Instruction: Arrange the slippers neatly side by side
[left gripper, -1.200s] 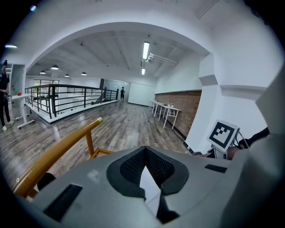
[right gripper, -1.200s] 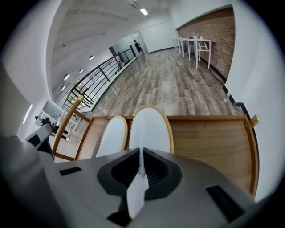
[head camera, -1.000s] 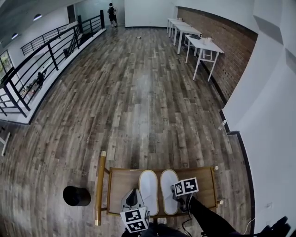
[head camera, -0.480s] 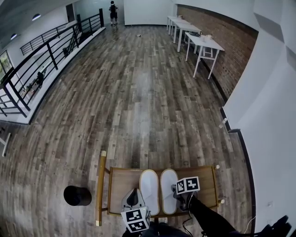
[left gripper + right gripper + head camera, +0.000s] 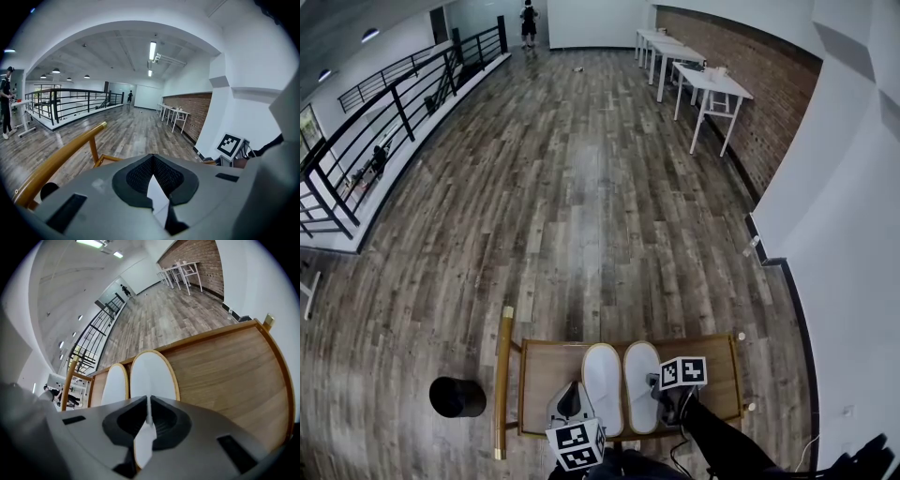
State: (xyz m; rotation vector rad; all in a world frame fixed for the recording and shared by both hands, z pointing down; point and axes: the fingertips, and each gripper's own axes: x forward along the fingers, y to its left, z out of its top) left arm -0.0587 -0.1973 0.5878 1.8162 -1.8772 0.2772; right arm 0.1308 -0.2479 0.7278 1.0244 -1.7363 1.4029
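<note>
Two white slippers with tan rims lie side by side, toes away from me, on a wooden table [image 5: 546, 370]. The left slipper [image 5: 602, 384] and right slipper [image 5: 641, 380] almost touch. My right gripper [image 5: 659, 396] points steeply down at the right slipper's heel. In the right gripper view its jaws [image 5: 149, 414] pinch the thin white heel edge of the right slipper [image 5: 153, 373], with the left slipper [image 5: 115, 383] beside it. My left gripper [image 5: 571, 401] hovers by the left slipper's heel, and its jaws [image 5: 152, 163] are shut with nothing held.
A yellow wooden rail [image 5: 502, 375] runs along the table's left side. On the floor left of it stands a black round bin [image 5: 456, 397]. White tables [image 5: 703, 89] line the brick wall at far right, a black railing [image 5: 384, 122] the left. A white wall stands close on the right.
The right gripper has rolled slightly at the right slipper's heel, and its marker cube has shifted a little. The left gripper and both slippers stay where they were.
</note>
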